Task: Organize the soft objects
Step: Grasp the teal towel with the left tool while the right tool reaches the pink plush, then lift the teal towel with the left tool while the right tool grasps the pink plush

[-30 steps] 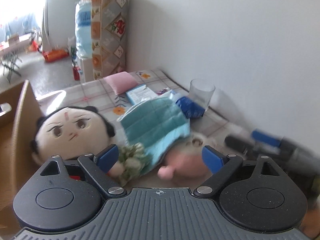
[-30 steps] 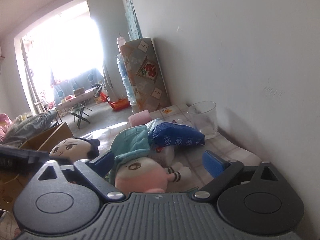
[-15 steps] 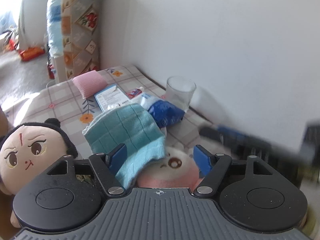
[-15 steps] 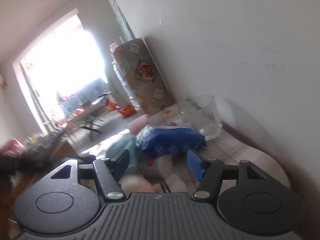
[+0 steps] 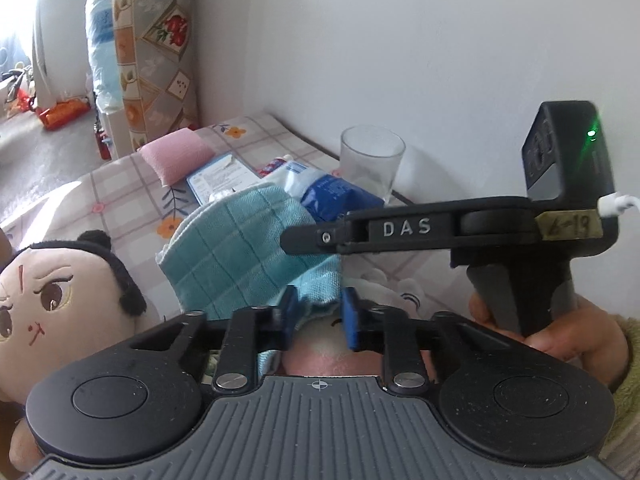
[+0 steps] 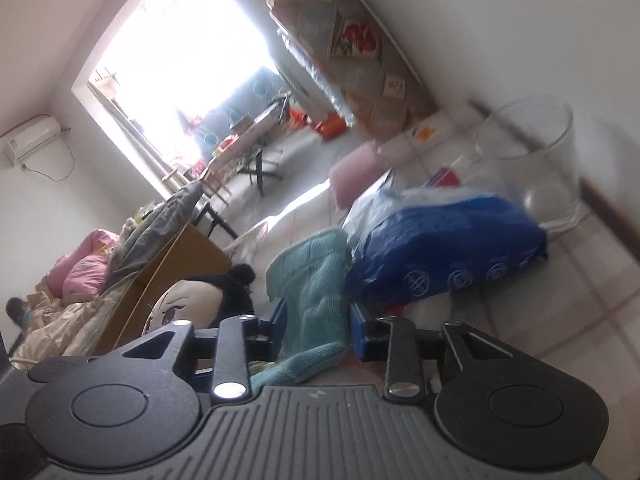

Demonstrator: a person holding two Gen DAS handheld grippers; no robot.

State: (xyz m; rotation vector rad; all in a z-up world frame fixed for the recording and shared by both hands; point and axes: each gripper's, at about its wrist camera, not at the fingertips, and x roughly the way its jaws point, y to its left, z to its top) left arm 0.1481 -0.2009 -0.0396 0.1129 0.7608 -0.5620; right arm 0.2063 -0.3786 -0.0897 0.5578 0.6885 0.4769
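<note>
Now, step: both grippers clamp the teal cloth [image 5: 244,248] to lift it off the pile, judged from the double pinch.
Left gripper [image 5: 316,316]: jaws have just been closing; they are clenched on the near hem of the teal cloth, fabric bunched between the pads.
Right gripper [image 6: 318,330]: jaws have just been closing; a fold of the same cloth sits between them, pads pressing it on both sides.
Cloth location: draped over a pink plush [image 5: 320,354], beside the big-headed doll [image 5: 60,292], on the checked surface [image 5: 120,196].
Neighbours: blue packet [image 6: 448,256] touches the far edge of the cloth; drinking glass [image 6: 528,164] stands just behind it by the wall.
Right hand [image 5: 560,332]: grips the handle, seen from the left camera.
Next move: likely raise both ends together, pull the cloth taut, then fold or carry it.
Risk: blue packet may drag along; glass could tip if nudged.
Progress: early; soft items unsorted.
</note>
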